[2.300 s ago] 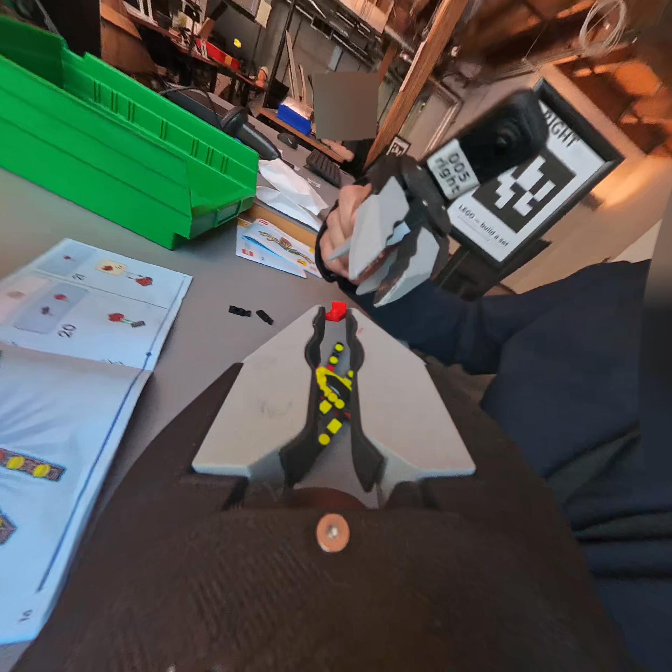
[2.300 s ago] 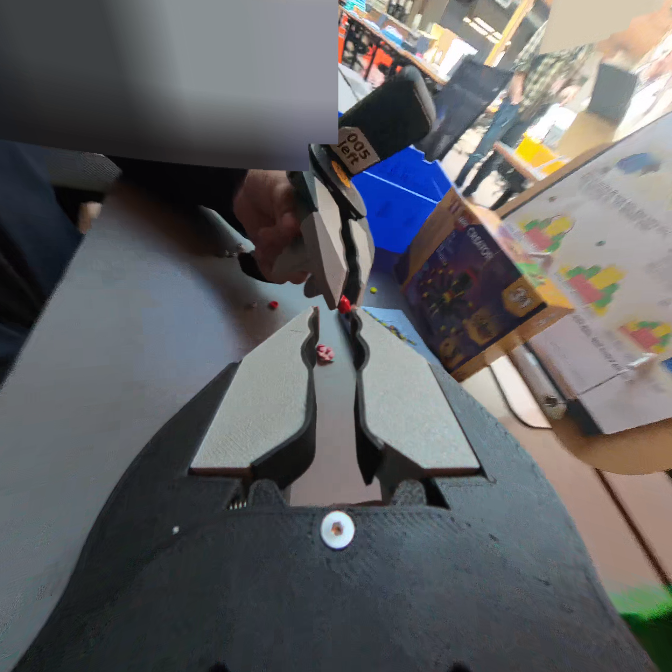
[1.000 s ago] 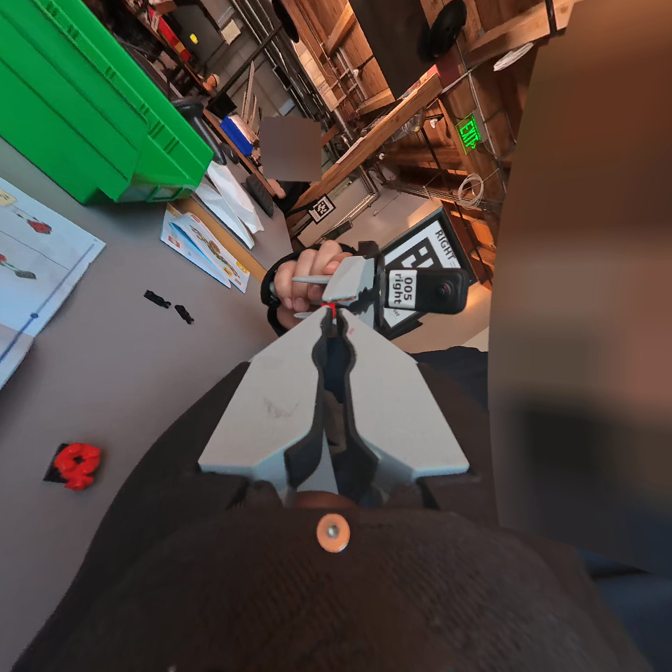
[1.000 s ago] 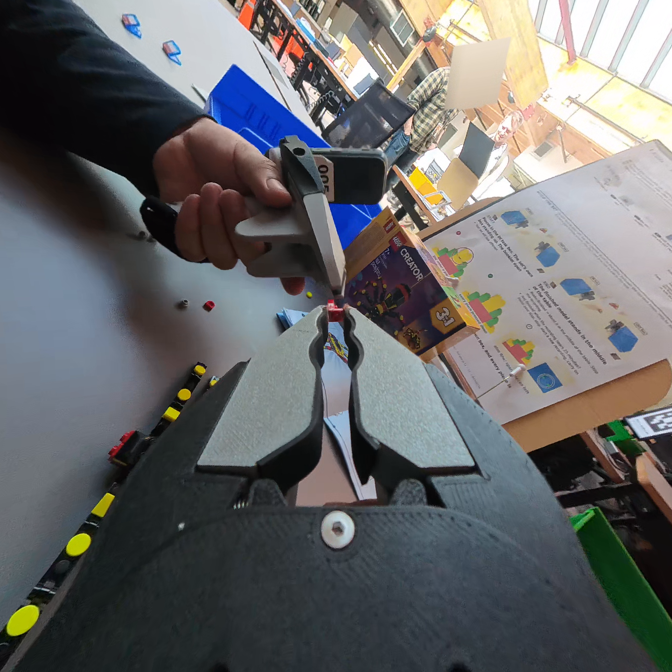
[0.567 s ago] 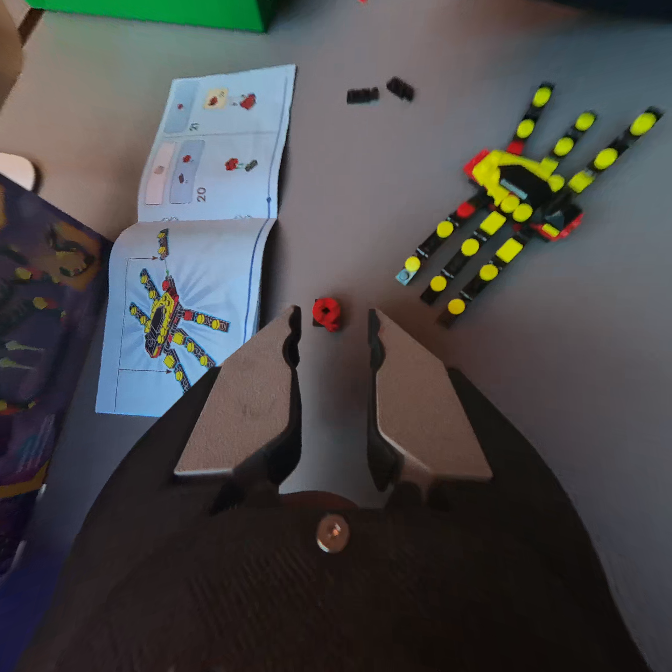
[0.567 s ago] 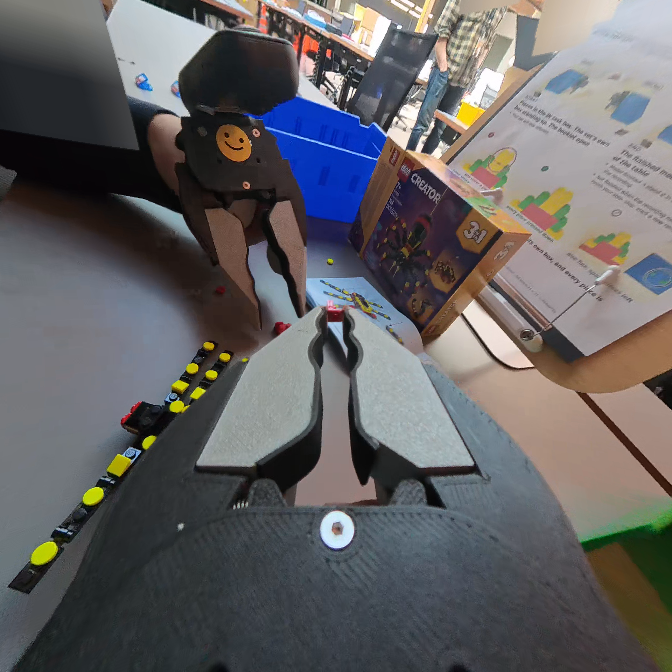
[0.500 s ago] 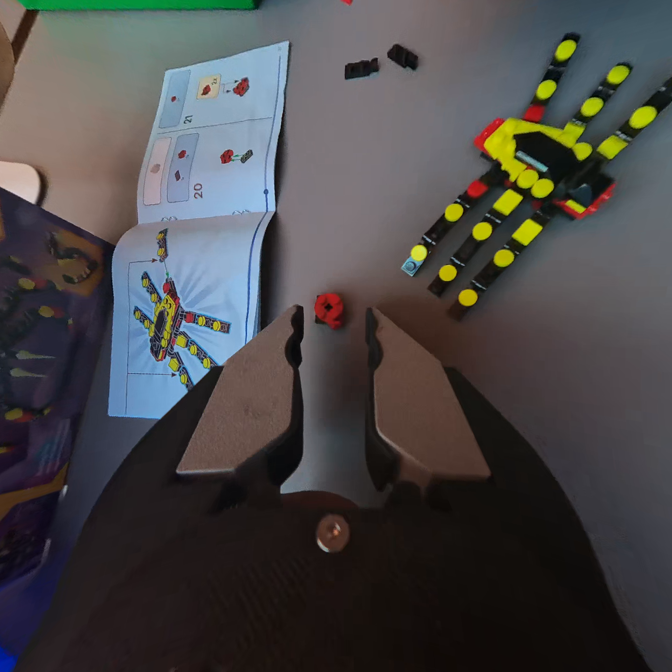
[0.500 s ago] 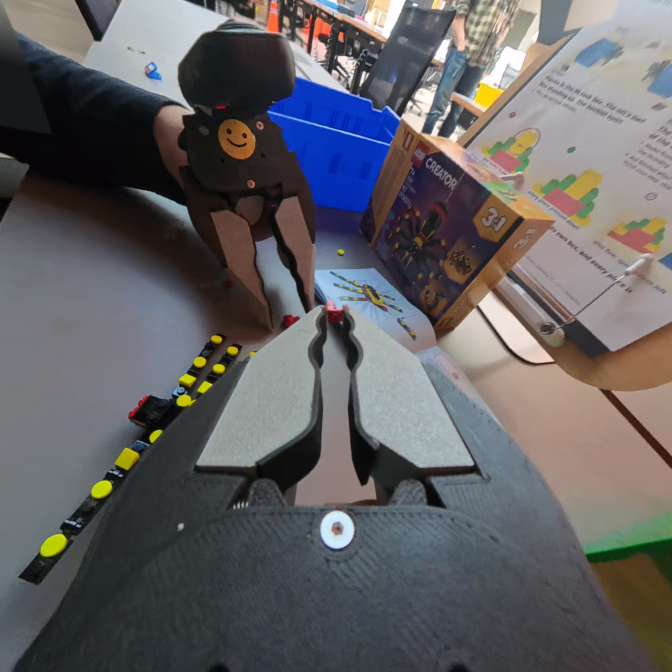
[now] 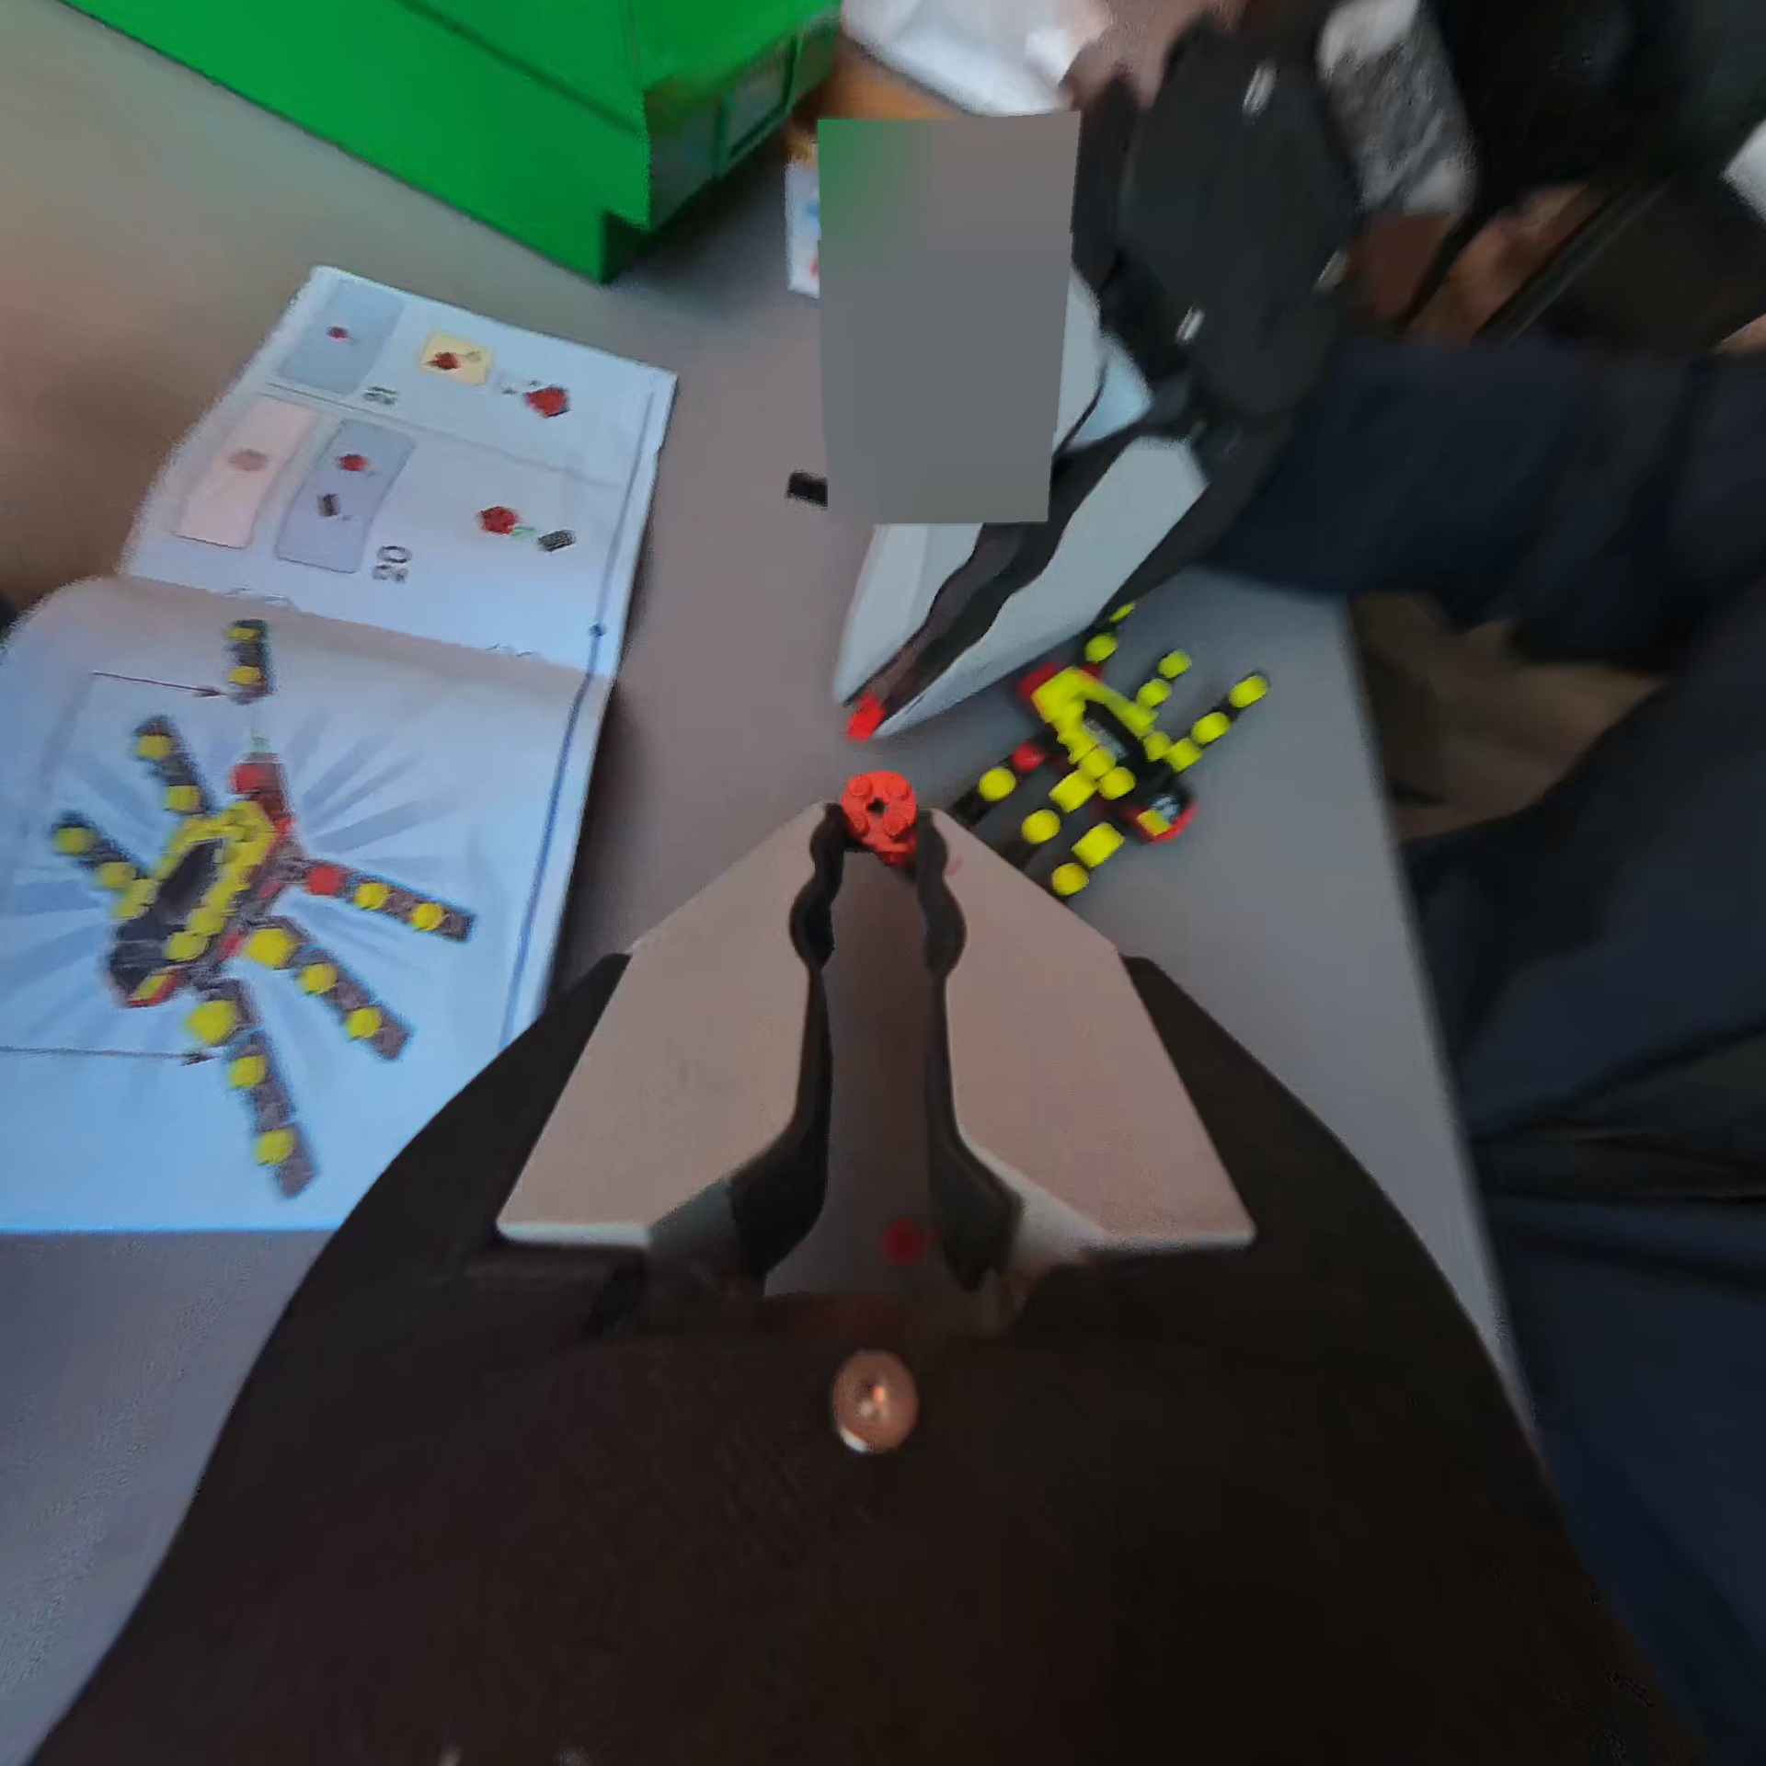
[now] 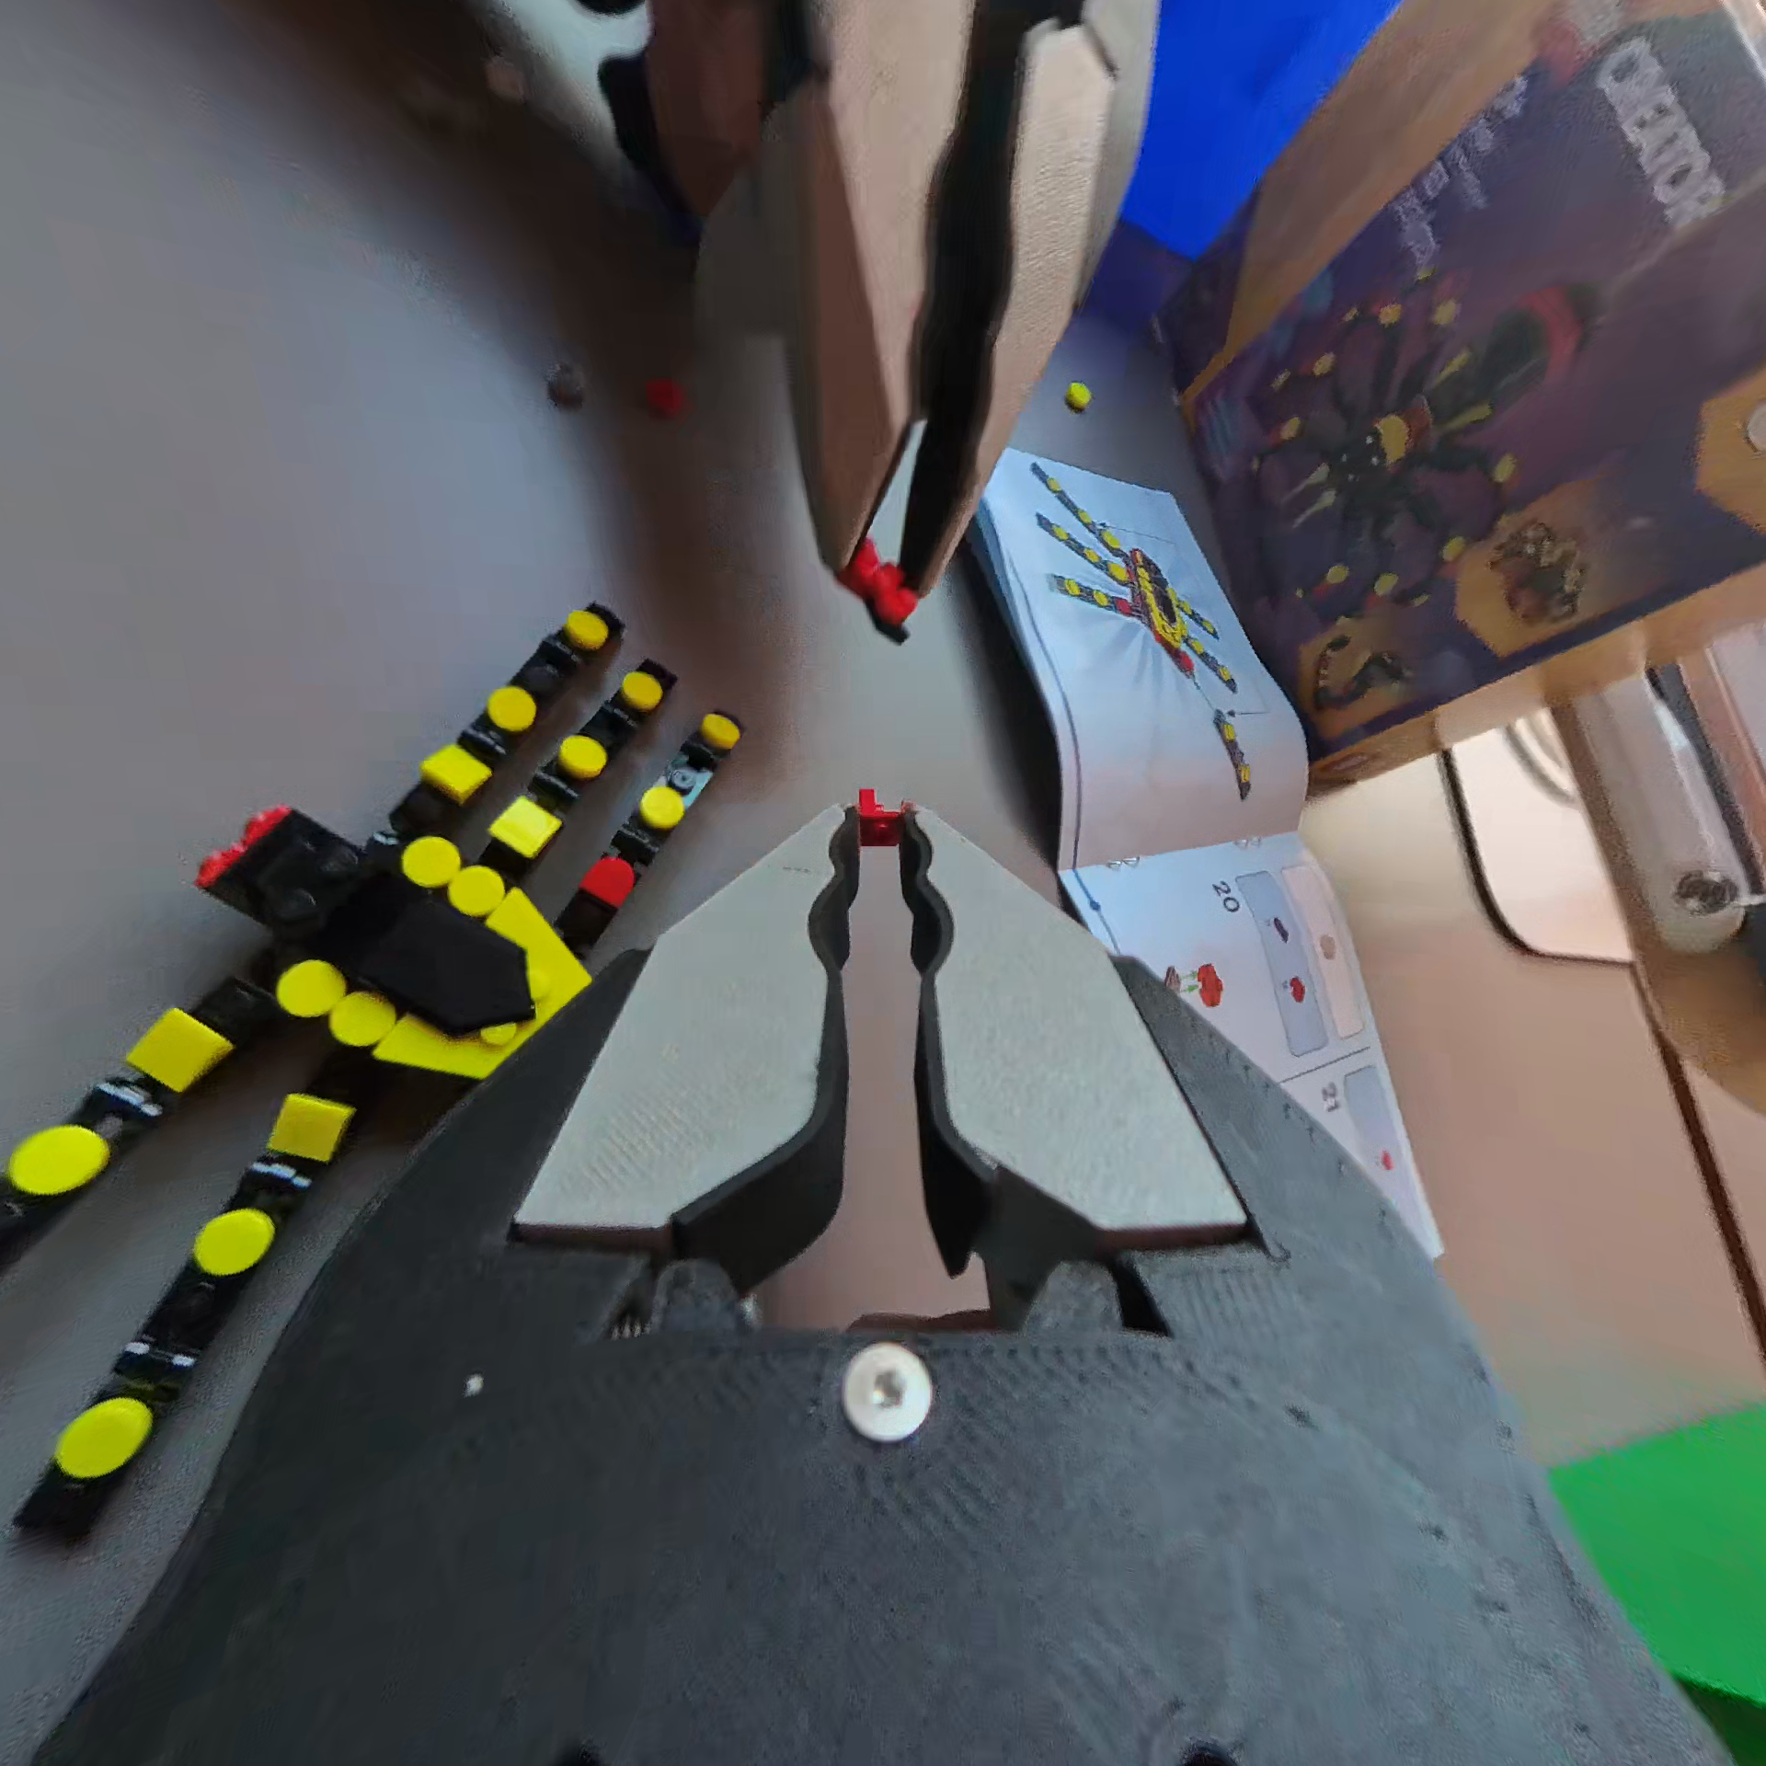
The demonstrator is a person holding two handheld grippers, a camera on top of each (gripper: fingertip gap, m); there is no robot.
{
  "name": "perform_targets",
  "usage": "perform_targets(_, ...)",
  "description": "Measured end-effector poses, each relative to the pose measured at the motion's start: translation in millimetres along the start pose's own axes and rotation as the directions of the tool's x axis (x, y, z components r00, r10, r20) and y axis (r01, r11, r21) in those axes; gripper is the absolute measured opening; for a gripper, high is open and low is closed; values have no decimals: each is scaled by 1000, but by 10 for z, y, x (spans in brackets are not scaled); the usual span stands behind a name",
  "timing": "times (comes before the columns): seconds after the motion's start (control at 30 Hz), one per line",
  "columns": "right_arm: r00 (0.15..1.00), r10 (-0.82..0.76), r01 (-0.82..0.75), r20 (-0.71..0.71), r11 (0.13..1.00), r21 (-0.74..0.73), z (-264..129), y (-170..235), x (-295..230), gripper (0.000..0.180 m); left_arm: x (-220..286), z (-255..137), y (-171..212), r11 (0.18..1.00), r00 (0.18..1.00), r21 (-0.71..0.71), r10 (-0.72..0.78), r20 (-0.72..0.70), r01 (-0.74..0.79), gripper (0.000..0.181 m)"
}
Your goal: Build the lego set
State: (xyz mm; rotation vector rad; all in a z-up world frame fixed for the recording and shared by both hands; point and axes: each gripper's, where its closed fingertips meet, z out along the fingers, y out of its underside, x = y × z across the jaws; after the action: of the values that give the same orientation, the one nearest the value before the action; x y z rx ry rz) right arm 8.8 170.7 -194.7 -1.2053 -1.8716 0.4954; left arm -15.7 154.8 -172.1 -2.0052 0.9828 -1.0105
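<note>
Built so far: the spider model (image 10: 382, 956) lies flat on the grey table (image 10: 239, 430), a black and yellow body with red bits and several black legs dotted yellow. In the left wrist view it sits at about 2 o'clock from the left tongs' tips.

Still to do: I'd judge the build well along but not finished. Two small red parts are in the tongs and not yet joined, and loose bits lie on the table, among them a red stud (image 10: 662, 395) and a yellow stud (image 10: 1078, 395).

Guide: the instruction booklet (image 9: 315, 764) is open at 9 o'clock of the left tongs, showing the spider and a small red sub-assembly; the set's box (image 10: 1491, 382) stands beyond it.

Left tongs: the left gripper (image 9: 874, 829) is clamped on a round red piece (image 9: 879, 820) with a black bit under it, held off the table.

Right tongs: the right gripper (image 10: 880, 819) is pinched shut on a tiny red brick (image 10: 879, 822) at its very tips.

Pose: the left tongs point steeply down, and the right tongs angle in low over the table with the model at their 9 o'clock. The two sets of tips are near each other but apart. It looks like a mating of the two red parts is being lined up.

Bin: a green bin (image 9: 478, 105) sits at 11 o'clock in the left view.
</note>
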Motion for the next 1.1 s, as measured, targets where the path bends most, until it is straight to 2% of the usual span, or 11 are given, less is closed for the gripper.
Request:
perform_targets(0.03,999,-45,45,-6,999,-9,16,4,-19,5,71,-19,-58,997,995,36,-68,-75,70,11)
perform_targets(0.1,995,-96,97,-38,995,22,7,-87,-27,5,116,-49,-151,977,970,96,-174,-171,193,12)
perform_targets(0.23,990,-78,102,-118,972,212,-224,-483,51,5,190,-58,-152,940,910,106,-279,-307,324,11)
perform_targets(0.4,998,68,-65,6,916,395,-390,-742,-14,5,243,-147,-289,881,827,155,-340,-449,446,11)
perform_targets(0.5,989,133,-149,67,874,462,-459,-834,29,5,295,-114,-282,884,821,146,-334,-464,443,12)
perform_targets(0.7,991,111,-133,75,882,452,-464,-805,6,4,438,-131,-361,879,793,152,-319,-519,452,12)
perform_targets(1.1,998,27,-44,53,934,354,-368,-705,-77,5,425,-69,-283,899,825,126,-320,-466,420,11)
